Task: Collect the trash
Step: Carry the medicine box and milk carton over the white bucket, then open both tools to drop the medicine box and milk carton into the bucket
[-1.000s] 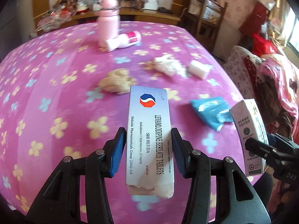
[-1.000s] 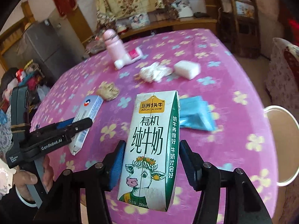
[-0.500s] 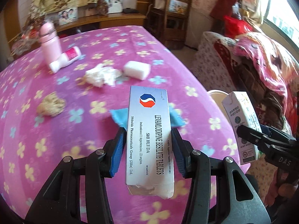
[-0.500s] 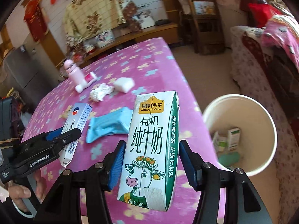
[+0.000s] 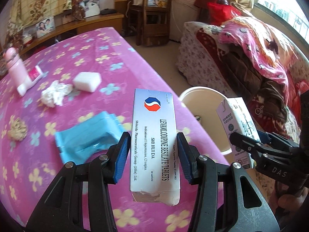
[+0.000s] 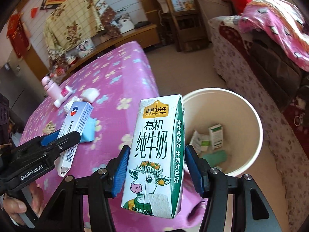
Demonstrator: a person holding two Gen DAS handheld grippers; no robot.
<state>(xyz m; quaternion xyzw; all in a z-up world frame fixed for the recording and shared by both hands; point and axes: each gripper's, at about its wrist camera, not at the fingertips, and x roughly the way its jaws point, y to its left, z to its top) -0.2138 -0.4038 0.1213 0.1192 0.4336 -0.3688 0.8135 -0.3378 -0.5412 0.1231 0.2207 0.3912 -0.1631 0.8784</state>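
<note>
My left gripper [image 5: 153,156] is shut on a white tablet box [image 5: 154,135] and holds it above the pink table's right edge. My right gripper [image 6: 156,168] is shut on a white and green milk carton [image 6: 156,147], held upright beside the table and next to the cream trash bin [image 6: 249,119]. The bin stands on the floor with small cartons inside. The bin [image 5: 202,100] and the carton [image 5: 239,127] also show in the left wrist view. On the table lie a blue packet [image 5: 87,135], a crumpled tissue [image 5: 55,93], a white sponge block [image 5: 87,81] and a brown crumpled wad [image 5: 17,129].
A pink bottle [image 5: 14,67] stands at the table's far left with a white tube [image 5: 29,80] lying by it. A sofa with a pink blanket [image 5: 256,44] is to the right of the bin. A wooden chair [image 5: 148,9] stands behind the table.
Both grippers have swung right with their loads, from over the table middle to its right edge. The bin has come into view close to the milk carton.
</note>
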